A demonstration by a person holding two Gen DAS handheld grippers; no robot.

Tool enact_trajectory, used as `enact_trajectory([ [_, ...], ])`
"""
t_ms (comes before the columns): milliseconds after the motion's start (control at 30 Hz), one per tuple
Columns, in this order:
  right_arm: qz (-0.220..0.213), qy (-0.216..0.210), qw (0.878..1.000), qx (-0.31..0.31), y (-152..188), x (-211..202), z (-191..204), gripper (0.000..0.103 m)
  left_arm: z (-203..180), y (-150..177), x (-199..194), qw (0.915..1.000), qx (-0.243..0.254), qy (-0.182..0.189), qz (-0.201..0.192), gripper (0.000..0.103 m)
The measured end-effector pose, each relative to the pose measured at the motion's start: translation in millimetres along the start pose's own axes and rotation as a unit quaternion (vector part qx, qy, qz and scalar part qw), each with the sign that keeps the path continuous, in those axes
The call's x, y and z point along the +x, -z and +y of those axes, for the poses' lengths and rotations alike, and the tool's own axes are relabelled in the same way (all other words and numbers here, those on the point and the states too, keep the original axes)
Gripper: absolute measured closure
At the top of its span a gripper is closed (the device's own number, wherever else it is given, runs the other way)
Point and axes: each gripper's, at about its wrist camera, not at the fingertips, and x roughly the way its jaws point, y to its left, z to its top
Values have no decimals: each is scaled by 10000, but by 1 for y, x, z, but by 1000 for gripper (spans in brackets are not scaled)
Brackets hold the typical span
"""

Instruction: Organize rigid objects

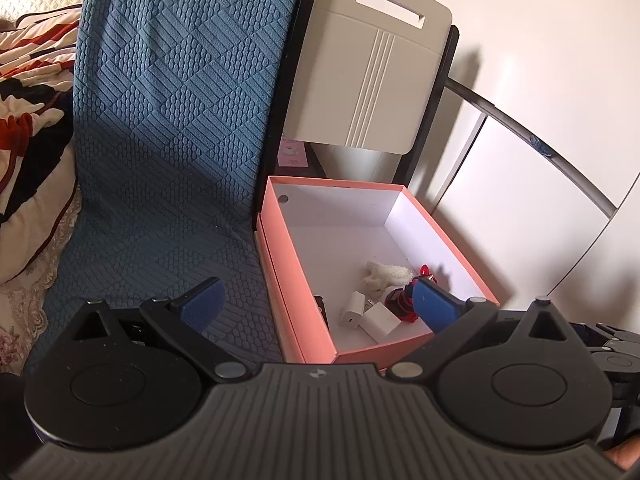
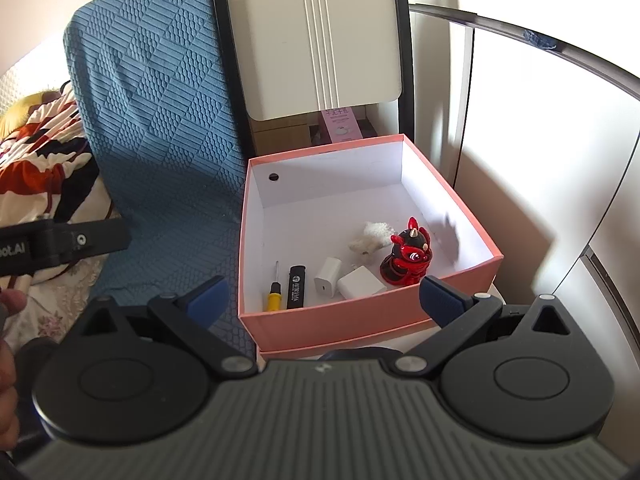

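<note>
A pink box [image 2: 360, 322] with a white inside stands beside the blue sofa; it also shows in the left wrist view [image 1: 296, 312]. In it lie a red figurine [image 2: 406, 258], two white chargers [image 2: 360, 282], a black lighter [image 2: 297, 286], a yellow-handled screwdriver [image 2: 273, 294] and a white fluffy toy [image 2: 372, 236]. My right gripper [image 2: 324, 296] is open and empty, just in front of the box's near wall. My left gripper [image 1: 318, 304] is open and empty over the box's near left corner. The left view shows the chargers [image 1: 372, 314] and figurine [image 1: 402, 298].
A blue textured sofa cover [image 1: 168, 128] fills the left. A beige folding chair back [image 2: 316, 40] stands behind the box. A patterned blanket [image 2: 44, 148] lies at far left. White cabinet doors [image 2: 540, 160] stand at right. The left gripper's body [image 2: 60, 240] shows at left.
</note>
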Motion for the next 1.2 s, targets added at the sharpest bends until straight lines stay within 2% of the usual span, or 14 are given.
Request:
enact_trajectory([
  [1200, 17, 50, 10000, -22, 2, 1, -2, 0, -5, 2, 3, 9999, 102, 82, 29, 0],
])
